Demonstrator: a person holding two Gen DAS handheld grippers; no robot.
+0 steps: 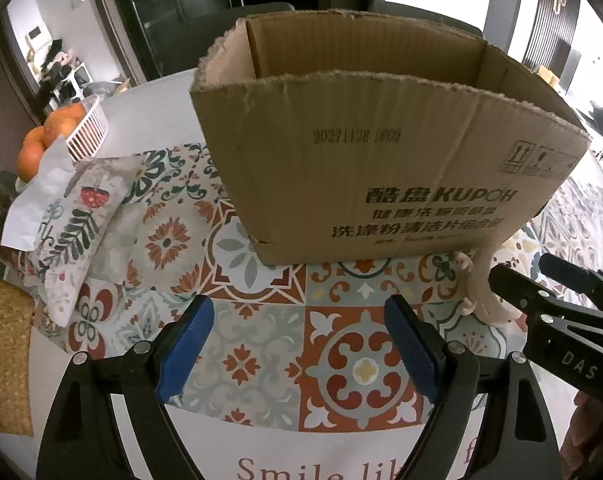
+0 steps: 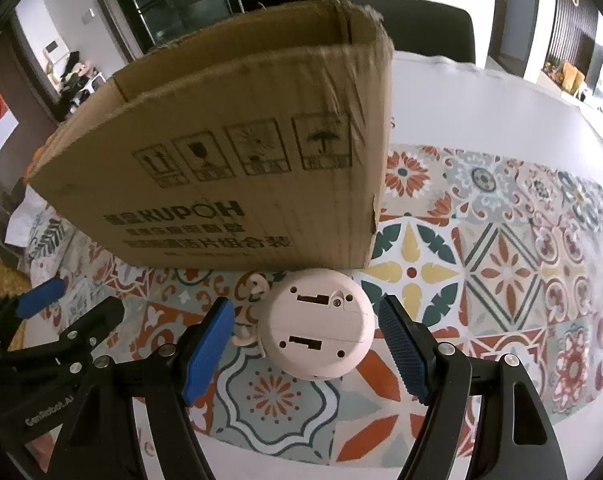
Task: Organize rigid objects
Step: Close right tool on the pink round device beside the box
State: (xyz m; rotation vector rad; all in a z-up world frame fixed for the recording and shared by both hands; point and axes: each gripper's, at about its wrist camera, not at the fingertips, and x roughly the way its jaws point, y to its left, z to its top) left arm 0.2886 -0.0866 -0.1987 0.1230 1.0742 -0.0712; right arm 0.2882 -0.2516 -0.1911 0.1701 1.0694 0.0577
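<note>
An open brown cardboard box [image 1: 365,148] printed KUPOH stands on a patterned mat [image 1: 261,320]; it also shows in the right wrist view [image 2: 237,160]. A pale pink round toy [image 2: 320,329] lies on its side just in front of the box, its flat base with slots and screws facing me. My right gripper [image 2: 305,344] is open, its blue pads on either side of the toy without touching it. The toy shows partly in the left wrist view [image 1: 486,292]. My left gripper [image 1: 299,340] is open and empty over the mat, left of the right gripper [image 1: 549,292].
A floral fabric pouch [image 1: 77,224] and white paper [image 1: 37,200] lie at the mat's left edge. A white basket [image 1: 87,130] and oranges [image 1: 47,136] stand behind them. A woven mat [image 1: 5,356] lies at the far left. A dark chair [image 2: 425,20] stands behind the white table [image 2: 481,112].
</note>
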